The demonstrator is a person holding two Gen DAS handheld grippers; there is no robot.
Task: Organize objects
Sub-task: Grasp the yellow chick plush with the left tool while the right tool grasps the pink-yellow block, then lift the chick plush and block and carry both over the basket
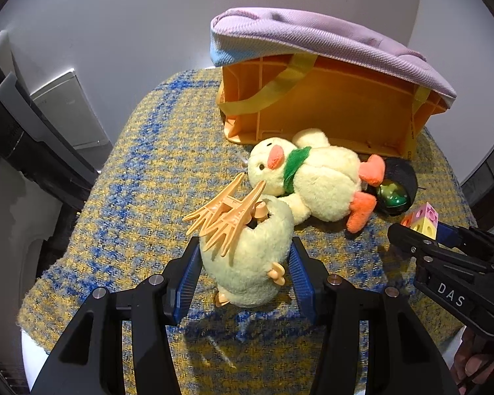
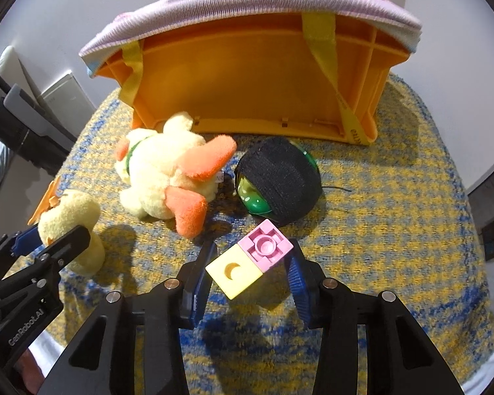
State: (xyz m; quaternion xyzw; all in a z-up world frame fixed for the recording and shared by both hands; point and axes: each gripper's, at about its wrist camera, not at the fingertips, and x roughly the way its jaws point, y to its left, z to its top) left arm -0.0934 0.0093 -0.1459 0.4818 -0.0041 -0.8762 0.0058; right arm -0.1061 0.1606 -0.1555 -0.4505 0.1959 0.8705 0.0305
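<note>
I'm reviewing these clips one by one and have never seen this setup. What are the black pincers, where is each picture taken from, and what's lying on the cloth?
No robot here: a person holds a two-fingered black tool in each hand, and a fisheye camera on each one looks along its fingers.

The left wrist view shows the left tool, its blue pads around a small pale-yellow plush chick that has a peach plastic hair claw clipped to it.

The right wrist view shows the right tool, its pads either side of a yellow-and-pink plastic block; whether they press it is unclear.

On the yellow-and-blue woven cloth also lie a bigger yellow plush duck with a green scarf, a green ball wrapped in black fabric, and an orange plastic crate on its side under a lilac cushion.
</note>
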